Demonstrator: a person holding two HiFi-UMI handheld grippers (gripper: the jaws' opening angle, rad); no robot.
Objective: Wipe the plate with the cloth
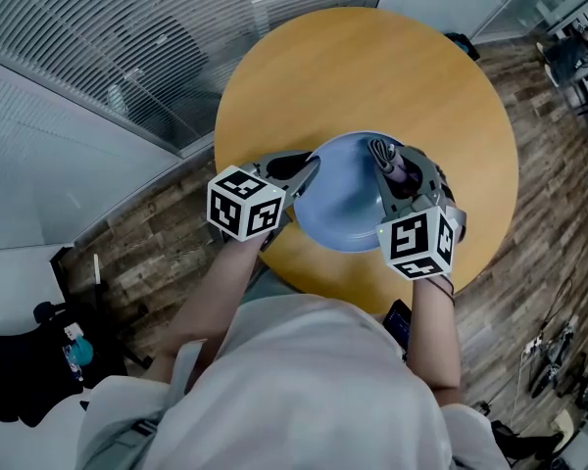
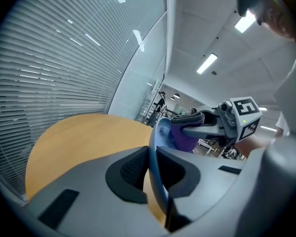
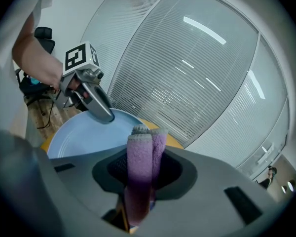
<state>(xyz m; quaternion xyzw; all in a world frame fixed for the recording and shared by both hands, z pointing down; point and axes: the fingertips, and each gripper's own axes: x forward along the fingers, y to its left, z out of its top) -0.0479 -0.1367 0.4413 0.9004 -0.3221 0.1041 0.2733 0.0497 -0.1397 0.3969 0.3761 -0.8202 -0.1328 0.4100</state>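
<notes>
Over the round table (image 1: 363, 67), your left gripper (image 1: 309, 169) pinches the plate (image 1: 343, 204) by its rim and your right gripper (image 1: 385, 157) clamps the cloth (image 3: 139, 162); wiping looks underway, so sweep it across the plate's face next.

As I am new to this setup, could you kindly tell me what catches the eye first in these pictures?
A pale blue plate is held over the near edge of a round wooden table, its left rim clamped in the left gripper. At its right side the right gripper grips a folded purple cloth.
</notes>
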